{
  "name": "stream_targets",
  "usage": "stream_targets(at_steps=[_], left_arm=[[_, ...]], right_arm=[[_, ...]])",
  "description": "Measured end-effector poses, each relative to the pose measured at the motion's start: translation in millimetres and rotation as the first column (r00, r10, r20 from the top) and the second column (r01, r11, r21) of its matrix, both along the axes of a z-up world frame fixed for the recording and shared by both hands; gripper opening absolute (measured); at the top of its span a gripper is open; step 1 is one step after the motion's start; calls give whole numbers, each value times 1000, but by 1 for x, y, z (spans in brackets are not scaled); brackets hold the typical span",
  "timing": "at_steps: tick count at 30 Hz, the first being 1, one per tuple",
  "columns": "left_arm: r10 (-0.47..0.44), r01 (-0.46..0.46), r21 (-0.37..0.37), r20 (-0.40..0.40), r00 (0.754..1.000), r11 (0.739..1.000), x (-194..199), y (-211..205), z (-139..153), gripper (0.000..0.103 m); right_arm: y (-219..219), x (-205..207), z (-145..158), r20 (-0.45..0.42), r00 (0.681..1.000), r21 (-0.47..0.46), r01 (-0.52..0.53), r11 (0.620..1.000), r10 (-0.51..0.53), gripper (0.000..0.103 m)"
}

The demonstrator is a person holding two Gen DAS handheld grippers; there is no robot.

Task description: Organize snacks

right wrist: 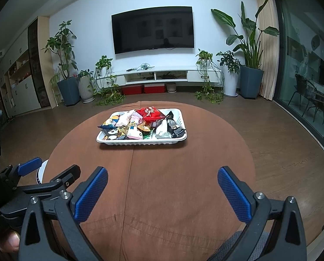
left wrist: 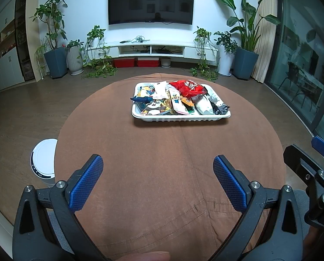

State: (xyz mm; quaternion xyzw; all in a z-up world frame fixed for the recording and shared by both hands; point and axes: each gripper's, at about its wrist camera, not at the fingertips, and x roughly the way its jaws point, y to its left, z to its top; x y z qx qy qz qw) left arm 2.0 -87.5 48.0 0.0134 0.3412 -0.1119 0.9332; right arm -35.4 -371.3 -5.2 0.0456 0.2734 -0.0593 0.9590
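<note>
Your left gripper (left wrist: 158,169) and right gripper (right wrist: 162,180) hover with fingers spread wide and empty, side by side at the near edge of the brown-clothed surface (left wrist: 162,152), well short of the white tray (left wrist: 180,118) heaped with snack packets (left wrist: 175,99).
</note>
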Motion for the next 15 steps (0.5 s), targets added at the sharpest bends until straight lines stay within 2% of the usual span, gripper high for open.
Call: stream_targets(at_steps=[15], left_arm=[[1, -1, 0, 0, 1000, 1000, 5, 0, -1, 102]], right_arm=[[0, 0, 1, -2, 1000, -1, -1, 1000, 1, 103]])
